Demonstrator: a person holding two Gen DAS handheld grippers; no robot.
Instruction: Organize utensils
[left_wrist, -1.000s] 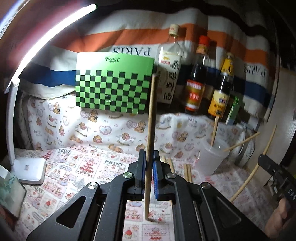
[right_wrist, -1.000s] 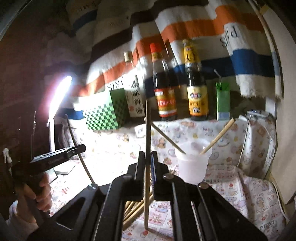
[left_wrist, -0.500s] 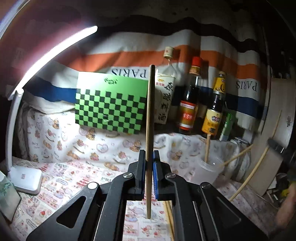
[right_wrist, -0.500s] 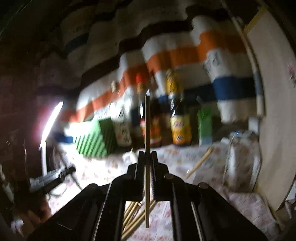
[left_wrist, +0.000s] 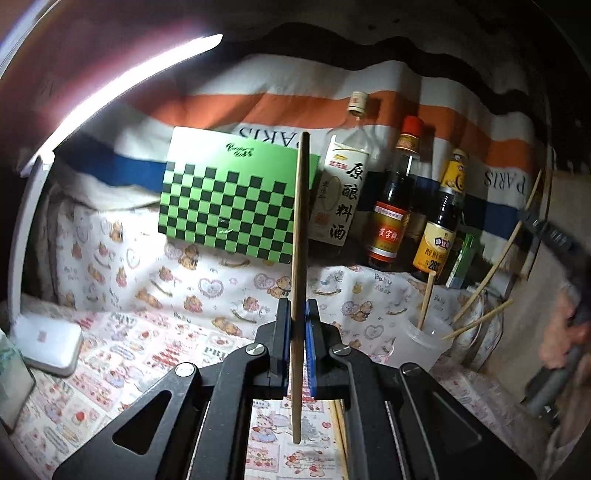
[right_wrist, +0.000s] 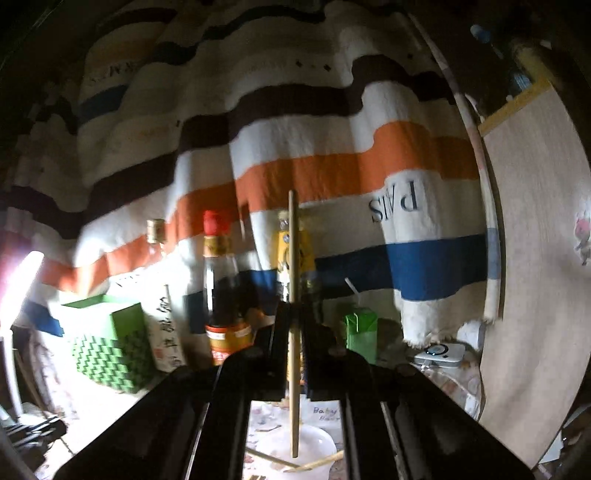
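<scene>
Left gripper (left_wrist: 298, 334): black, blue-padded jaws clamped on one slender, round wooden chopstick (left_wrist: 300, 258), held upright. Right gripper (right_wrist: 295, 336): jaws pinched on a second upright chopstick (right_wrist: 293, 317), its lower tip over the translucent plastic cup (right_wrist: 314, 448). The cup (left_wrist: 417, 345) held further sticks, leaning, on printed cloth (left_wrist: 147, 332).

The striped towel (left_wrist: 369, 92) hanging behind shows "PARIS" upside down. The clear bottle (left_wrist: 341, 192) has a white label reading 原酿料酒. The bear-print cloth (left_wrist: 369, 291) says "Baby Bear", and the patchwork cloth (left_wrist: 147, 350) shows "PRINT".
</scene>
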